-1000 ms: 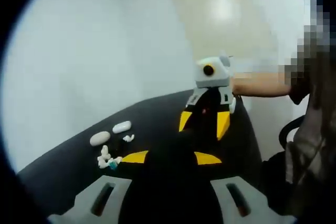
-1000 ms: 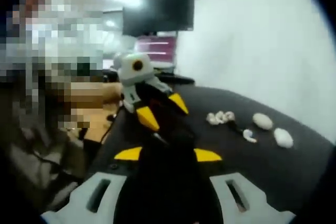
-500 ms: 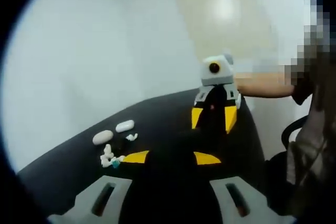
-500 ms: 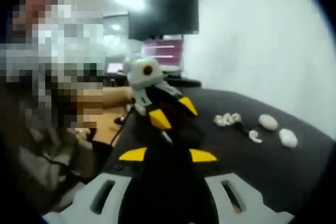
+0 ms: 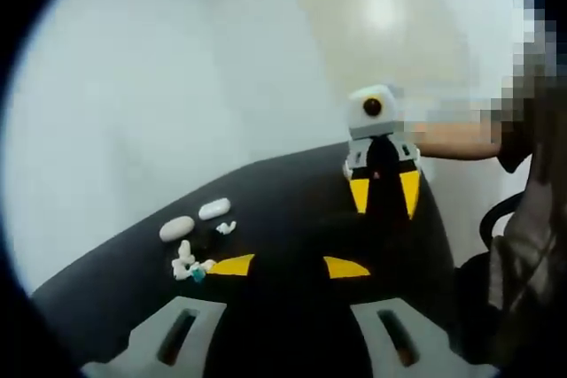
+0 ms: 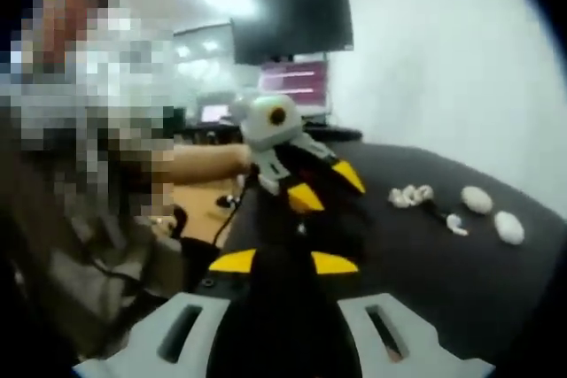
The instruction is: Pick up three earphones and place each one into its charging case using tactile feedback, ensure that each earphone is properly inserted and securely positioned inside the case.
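Left gripper view, left to right: two white oval charging cases [image 5: 195,219] side by side on the black worktop [image 5: 292,192]; one loose earphone [image 5: 226,227] just beside them; a small cluster of earphones [image 5: 188,265] nearer the camera. Left claw [image 5: 288,266], yellow tips parted, holding nothing. Right claw [image 5: 384,192] raised above the worktop's far side, tips apart, empty.

Right gripper view, far right: earphone cluster [image 6: 410,194], single earphone [image 6: 456,224], both cases [image 6: 493,214].

White earphones [image 5: 190,262] and cases [image 5: 176,228] on black table [image 5: 292,192]; yellow-tipped grippers.
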The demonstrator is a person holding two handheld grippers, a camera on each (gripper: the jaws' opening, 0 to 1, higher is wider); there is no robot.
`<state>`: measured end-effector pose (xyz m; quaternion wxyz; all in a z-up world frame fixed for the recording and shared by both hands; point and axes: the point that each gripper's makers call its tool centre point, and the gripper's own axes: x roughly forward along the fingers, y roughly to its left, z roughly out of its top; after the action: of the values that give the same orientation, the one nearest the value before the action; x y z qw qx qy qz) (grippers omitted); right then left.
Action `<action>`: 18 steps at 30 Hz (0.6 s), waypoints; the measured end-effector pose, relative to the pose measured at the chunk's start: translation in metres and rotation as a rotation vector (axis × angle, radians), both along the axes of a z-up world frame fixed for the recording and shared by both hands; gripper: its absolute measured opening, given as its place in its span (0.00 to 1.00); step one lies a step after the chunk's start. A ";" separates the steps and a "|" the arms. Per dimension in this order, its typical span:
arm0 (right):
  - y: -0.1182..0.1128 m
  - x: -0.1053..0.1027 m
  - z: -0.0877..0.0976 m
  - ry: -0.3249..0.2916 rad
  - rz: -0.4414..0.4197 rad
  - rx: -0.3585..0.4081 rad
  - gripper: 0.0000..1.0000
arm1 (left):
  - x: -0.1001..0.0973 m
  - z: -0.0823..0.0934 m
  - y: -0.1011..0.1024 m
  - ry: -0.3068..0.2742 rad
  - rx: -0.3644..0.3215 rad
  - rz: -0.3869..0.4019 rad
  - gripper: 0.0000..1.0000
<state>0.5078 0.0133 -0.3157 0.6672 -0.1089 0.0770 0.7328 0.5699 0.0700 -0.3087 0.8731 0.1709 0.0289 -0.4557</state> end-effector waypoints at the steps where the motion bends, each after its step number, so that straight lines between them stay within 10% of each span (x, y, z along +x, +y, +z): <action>1: 0.000 0.000 0.000 0.001 -0.003 0.001 0.24 | 0.000 0.000 0.000 -0.003 0.000 0.000 0.25; 18: 0.003 0.032 0.007 0.047 -0.142 0.028 0.39 | -0.028 0.023 -0.006 -0.026 -0.112 -0.144 0.28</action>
<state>0.5398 0.0164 -0.3089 0.7171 -0.0764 0.0898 0.6869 0.5424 0.0642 -0.2853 0.8466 0.1293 -0.0205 -0.5158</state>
